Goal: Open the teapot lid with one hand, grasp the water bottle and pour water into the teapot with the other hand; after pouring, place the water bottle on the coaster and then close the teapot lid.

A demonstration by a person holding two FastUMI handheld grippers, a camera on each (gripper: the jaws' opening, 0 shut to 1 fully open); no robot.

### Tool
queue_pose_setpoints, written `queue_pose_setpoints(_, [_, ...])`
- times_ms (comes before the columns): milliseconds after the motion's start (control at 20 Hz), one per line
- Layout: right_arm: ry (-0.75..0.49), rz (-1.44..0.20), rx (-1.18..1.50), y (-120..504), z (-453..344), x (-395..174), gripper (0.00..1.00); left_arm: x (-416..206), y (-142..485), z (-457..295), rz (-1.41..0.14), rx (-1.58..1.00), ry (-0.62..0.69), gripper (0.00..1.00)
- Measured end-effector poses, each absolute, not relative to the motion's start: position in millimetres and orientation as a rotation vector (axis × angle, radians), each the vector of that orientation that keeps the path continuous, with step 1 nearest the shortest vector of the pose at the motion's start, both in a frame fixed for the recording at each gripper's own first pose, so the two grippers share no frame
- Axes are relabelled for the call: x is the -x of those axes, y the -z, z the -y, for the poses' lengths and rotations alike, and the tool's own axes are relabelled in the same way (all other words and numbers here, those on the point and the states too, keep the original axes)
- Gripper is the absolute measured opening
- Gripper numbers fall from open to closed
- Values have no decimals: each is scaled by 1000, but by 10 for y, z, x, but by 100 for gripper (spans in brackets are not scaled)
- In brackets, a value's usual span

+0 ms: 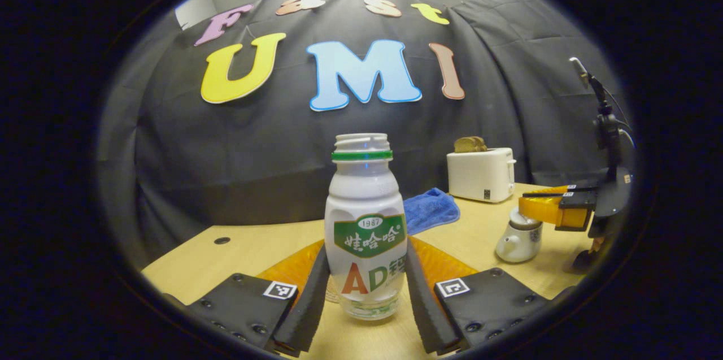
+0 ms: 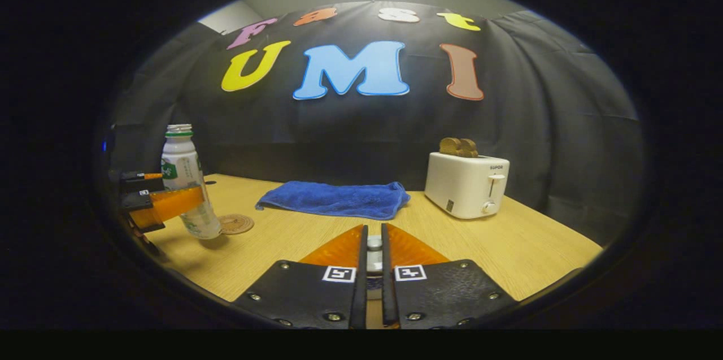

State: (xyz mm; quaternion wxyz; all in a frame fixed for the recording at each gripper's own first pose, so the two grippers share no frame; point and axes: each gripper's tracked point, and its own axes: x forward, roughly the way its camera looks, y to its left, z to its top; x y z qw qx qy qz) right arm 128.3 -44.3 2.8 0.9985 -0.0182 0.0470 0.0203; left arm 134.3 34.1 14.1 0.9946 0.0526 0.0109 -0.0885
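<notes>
Left gripper view, read from left to right: the left gripper (image 1: 366, 292) has its jaws closed on the lower body of an uncapped water bottle (image 1: 366, 230), upright on or just above the wooden desk (image 1: 226, 258); farther right lie a blue towel (image 1: 430, 210), a white toaster (image 1: 481, 174) and the small white teapot (image 1: 519, 240), with the right gripper (image 1: 556, 208) directly over its top. In the right gripper view, the bottle (image 2: 186, 179) stands at far left beside the round coaster (image 2: 236, 224), and the right gripper's (image 2: 374, 267) jaws are nearly closed on a small knob that looks like the teapot lid (image 2: 374, 244). Risks, as I judge them: the open bottle could slop water if tipped too early, the low grip could let it swing top-heavy, and the narrow hold on the lid could slip.
</notes>
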Motion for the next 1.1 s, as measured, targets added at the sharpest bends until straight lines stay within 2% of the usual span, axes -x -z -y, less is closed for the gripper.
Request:
queue_pose_setpoints(550, [-32,-115,6,83,445,-1296,11,-1376,-91,-401,-41,-80,160,75])
queue_pose_setpoints(600, [-30,-117,-1,86,466,-1299,33,-1384,-64,-395,-46,-64,162,75])
queue_pose_setpoints(650, [-30,-117,-5,97,464,-1320,8,-1385,-67,-396,-50,-38,160,75])
queue_pose_setpoints(700, [-37,-109,-2,21,450,-1219,42,-1399,-69,-383,-51,-14,166,75])
queue_pose_setpoints(750, [-25,-92,5,-22,482,-1172,57,-1420,-87,-369,-48,-6,166,75])
queue_pose_setpoints(800, [-13,-75,12,-77,518,-1132,87,-1456,-80,-394,-47,-14,159,75])
queue_pose_setpoints(1100, [-8,-15,-14,-240,545,-1040,89,-1809,56,-586,-106,21,163,75])
